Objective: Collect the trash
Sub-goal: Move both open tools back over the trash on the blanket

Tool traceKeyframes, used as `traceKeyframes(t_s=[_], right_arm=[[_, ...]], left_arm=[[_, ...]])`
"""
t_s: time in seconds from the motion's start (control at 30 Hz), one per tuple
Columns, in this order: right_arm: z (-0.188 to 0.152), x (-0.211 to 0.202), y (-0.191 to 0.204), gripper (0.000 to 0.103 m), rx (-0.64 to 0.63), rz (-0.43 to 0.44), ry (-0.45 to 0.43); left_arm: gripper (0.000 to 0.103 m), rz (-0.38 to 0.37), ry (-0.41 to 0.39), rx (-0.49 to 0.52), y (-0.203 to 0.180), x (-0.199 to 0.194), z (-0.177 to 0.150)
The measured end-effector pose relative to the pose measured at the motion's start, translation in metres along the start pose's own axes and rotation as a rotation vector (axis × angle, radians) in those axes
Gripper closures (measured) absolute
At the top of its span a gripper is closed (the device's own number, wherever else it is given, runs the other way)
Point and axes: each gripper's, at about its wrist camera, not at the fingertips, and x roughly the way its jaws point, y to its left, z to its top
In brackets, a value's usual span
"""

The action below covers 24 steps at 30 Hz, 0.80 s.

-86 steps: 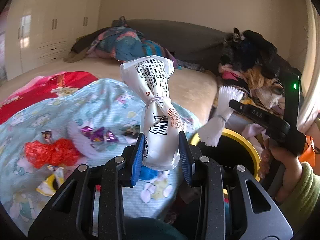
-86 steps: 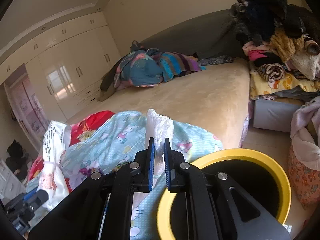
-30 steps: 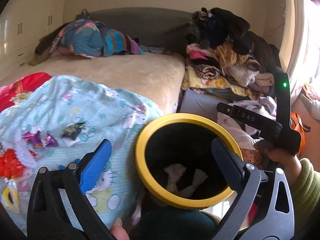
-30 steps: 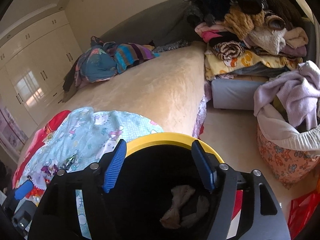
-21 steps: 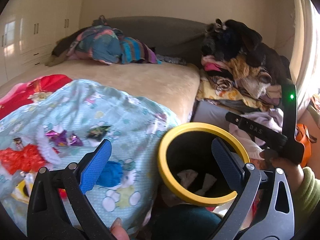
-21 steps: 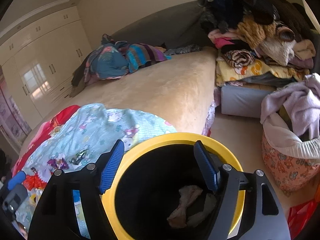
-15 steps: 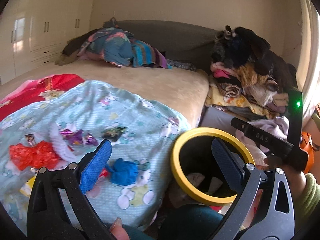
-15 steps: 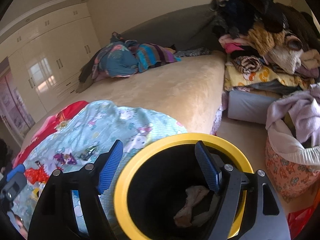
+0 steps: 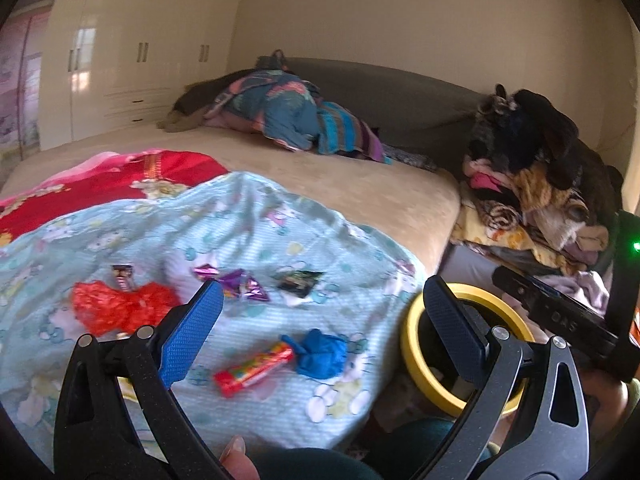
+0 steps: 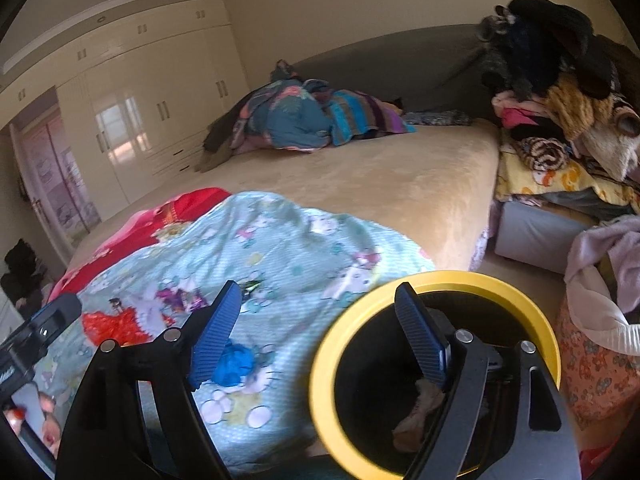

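My left gripper (image 9: 320, 320) is open and empty above the light blue blanket (image 9: 240, 220). Trash lies on the blanket: a blue crumpled ball (image 9: 320, 354), a red candy wrapper (image 9: 252, 372), a red crinkled wrapper (image 9: 120, 306), purple foil pieces (image 9: 236, 278) and a dark wrapper (image 9: 300, 280). My right gripper (image 10: 320, 332) is open and empty over the near rim of the yellow-rimmed black bin (image 10: 548, 344), which holds crumpled white trash (image 10: 420, 412). The bin (image 9: 412, 344) stands beside the bed. The blue ball also shows in the right wrist view (image 10: 236, 364).
A beige bed (image 9: 340, 184) carries a red blanket (image 9: 120, 176) and a heap of clothes (image 9: 288, 120). A pile of clothes (image 10: 560, 80) rises at the right. A laundry basket (image 10: 600, 340) stands right of the bin. Cream wardrobes (image 9: 120, 60) line the far wall.
Both grippers dropped their white wrappers into the bin and opened. Since then both have swung left, away from the bin and toward the trash on the blanket.
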Motion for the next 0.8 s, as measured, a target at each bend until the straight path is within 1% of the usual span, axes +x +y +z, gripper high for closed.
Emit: traceKeyframes(t_s=[0.37,0.8], right_arm=[[-0.010,0.010,0.056,0.025,-0.096,0.098,0.034],[-0.023,0.029,0.112,0.025,-0.170,0.201,0.094]], left_arm=[[0.011,0.107,-0.028,-0.082,0.056,-0.010,0.004],[0.011,0.227,-0.036,-0.165,0.116,-0.019,-0.001]])
